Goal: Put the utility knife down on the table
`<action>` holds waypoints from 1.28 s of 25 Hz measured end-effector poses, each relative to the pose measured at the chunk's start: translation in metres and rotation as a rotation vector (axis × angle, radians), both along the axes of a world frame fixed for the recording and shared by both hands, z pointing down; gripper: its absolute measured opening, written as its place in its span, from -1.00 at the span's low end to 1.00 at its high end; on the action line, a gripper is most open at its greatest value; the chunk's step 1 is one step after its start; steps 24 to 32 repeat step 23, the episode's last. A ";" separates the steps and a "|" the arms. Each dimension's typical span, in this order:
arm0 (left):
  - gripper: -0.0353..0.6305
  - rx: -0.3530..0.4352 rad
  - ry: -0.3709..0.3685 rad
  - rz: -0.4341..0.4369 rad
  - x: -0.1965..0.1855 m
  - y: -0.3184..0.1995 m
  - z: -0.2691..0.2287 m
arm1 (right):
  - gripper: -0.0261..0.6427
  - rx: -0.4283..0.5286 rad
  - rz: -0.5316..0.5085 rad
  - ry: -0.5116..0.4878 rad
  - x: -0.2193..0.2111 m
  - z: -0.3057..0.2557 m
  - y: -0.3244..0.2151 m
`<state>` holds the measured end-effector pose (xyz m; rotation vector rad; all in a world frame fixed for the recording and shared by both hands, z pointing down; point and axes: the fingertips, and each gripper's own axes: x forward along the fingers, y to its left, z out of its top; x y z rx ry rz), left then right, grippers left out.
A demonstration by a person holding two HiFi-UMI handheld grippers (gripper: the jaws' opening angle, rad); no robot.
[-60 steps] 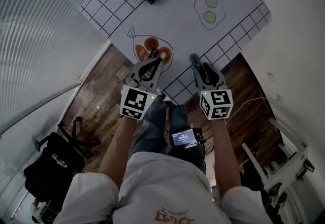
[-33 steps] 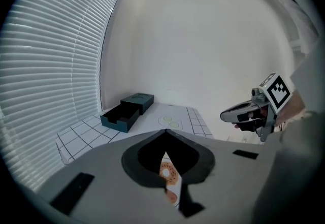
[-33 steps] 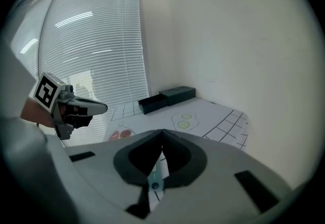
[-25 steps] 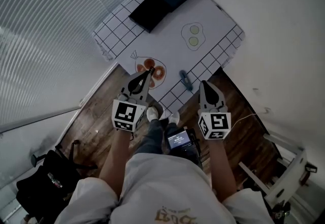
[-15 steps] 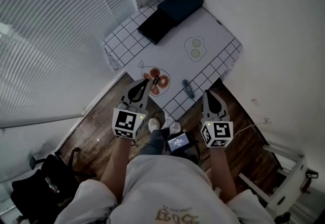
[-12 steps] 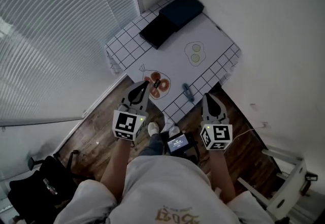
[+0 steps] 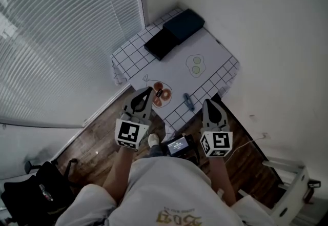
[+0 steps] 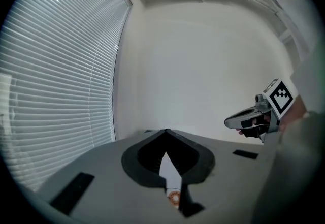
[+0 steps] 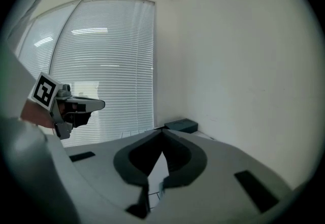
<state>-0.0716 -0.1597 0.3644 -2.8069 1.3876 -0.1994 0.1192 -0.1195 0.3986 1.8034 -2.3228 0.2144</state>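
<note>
Both forearms reach toward twelve o'clock. The left gripper (image 7: 149,90) and right gripper (image 7: 209,102) are pinched closed and empty. The utility knife (image 7: 188,101) lies on the counter (image 7: 215,50) at the right gripper's nine o'clock.

Utility knife (image 7: 188,101) on table (image 7: 174,68) by near edge; box (image 7: 183,24) at far corner, second box (image 7: 160,44) beside it.

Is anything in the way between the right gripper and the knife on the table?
Nothing visible. The utility knife lies on the table near its edge; the right gripper hangs above, only air between.
</note>
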 end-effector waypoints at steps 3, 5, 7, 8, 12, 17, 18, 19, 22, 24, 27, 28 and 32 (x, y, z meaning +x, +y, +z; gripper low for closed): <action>-0.87 0.003 0.003 -0.002 -0.001 0.003 -0.002 | -0.90 0.005 -0.003 -0.001 -0.002 -0.003 0.002; -0.87 0.006 0.006 -0.003 -0.002 0.004 -0.003 | -0.90 0.010 0.001 -0.005 -0.002 -0.005 0.003; -0.87 0.010 0.012 -0.007 -0.005 0.003 -0.005 | -0.90 0.017 0.004 -0.006 -0.002 -0.007 0.002; -0.87 0.012 0.011 -0.009 -0.006 0.002 -0.005 | -0.90 0.020 0.006 -0.008 -0.002 -0.007 0.002; -0.87 0.016 0.008 -0.011 -0.008 0.000 -0.007 | -0.90 0.027 0.008 -0.009 -0.002 -0.011 0.000; -0.87 0.018 0.009 -0.010 -0.007 -0.001 -0.009 | -0.90 0.029 0.010 -0.016 -0.002 -0.011 -0.002; -0.87 0.018 0.009 -0.011 -0.007 -0.002 -0.009 | -0.90 0.028 0.009 -0.017 -0.002 -0.011 -0.002; -0.87 0.018 0.008 -0.012 -0.008 -0.002 -0.009 | -0.90 0.027 0.007 -0.018 -0.003 -0.010 -0.002; -0.87 0.015 0.007 -0.015 -0.008 -0.003 -0.007 | -0.90 0.026 -0.007 -0.012 -0.004 -0.010 -0.004; -0.87 0.014 0.006 -0.017 -0.008 -0.004 -0.007 | -0.90 0.025 -0.012 -0.010 -0.004 -0.009 -0.004; -0.87 0.014 0.006 -0.017 -0.008 -0.004 -0.007 | -0.90 0.025 -0.012 -0.010 -0.004 -0.009 -0.004; -0.87 0.014 0.006 -0.017 -0.008 -0.004 -0.007 | -0.90 0.025 -0.012 -0.010 -0.004 -0.009 -0.004; -0.87 0.014 0.006 -0.017 -0.008 -0.004 -0.007 | -0.90 0.025 -0.012 -0.010 -0.004 -0.009 -0.004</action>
